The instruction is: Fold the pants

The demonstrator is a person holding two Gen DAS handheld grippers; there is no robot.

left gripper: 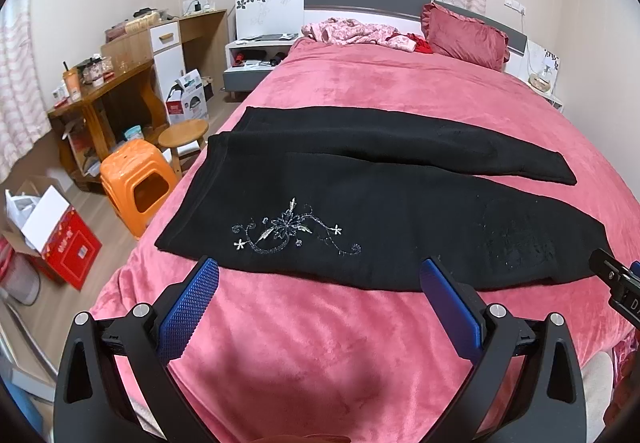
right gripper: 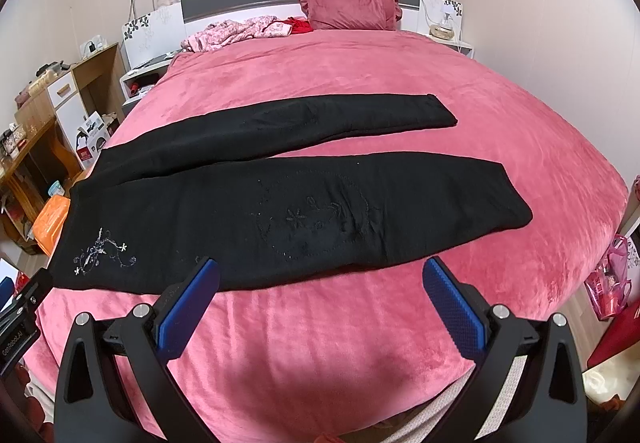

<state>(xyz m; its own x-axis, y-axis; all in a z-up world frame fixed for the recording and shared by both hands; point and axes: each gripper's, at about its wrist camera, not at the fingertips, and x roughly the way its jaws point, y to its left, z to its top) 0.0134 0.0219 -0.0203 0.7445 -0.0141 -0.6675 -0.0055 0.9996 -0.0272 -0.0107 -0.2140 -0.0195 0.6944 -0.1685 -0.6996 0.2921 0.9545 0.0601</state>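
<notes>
Black pants (left gripper: 360, 203) (right gripper: 280, 211) lie flat across the pink bed, waistband to the left, both legs stretched to the right and spread apart. Silver embroidery (left gripper: 292, 231) marks the near leg's hip. My left gripper (left gripper: 318, 275) hovers open just short of the near hem edge, under the embroidery. My right gripper (right gripper: 320, 275) is open too, above the blanket in front of the near leg's knee area. Neither holds any cloth. The right gripper's tip shows at the right edge of the left wrist view.
A pink blanket (left gripper: 320, 343) covers the bed. A red pillow (right gripper: 352, 9) and crumpled pink clothes (right gripper: 240, 31) sit at the headboard. Left of the bed stand an orange stool (left gripper: 136, 183), a wooden stool (left gripper: 184, 135), a desk (left gripper: 104, 83) and boxes.
</notes>
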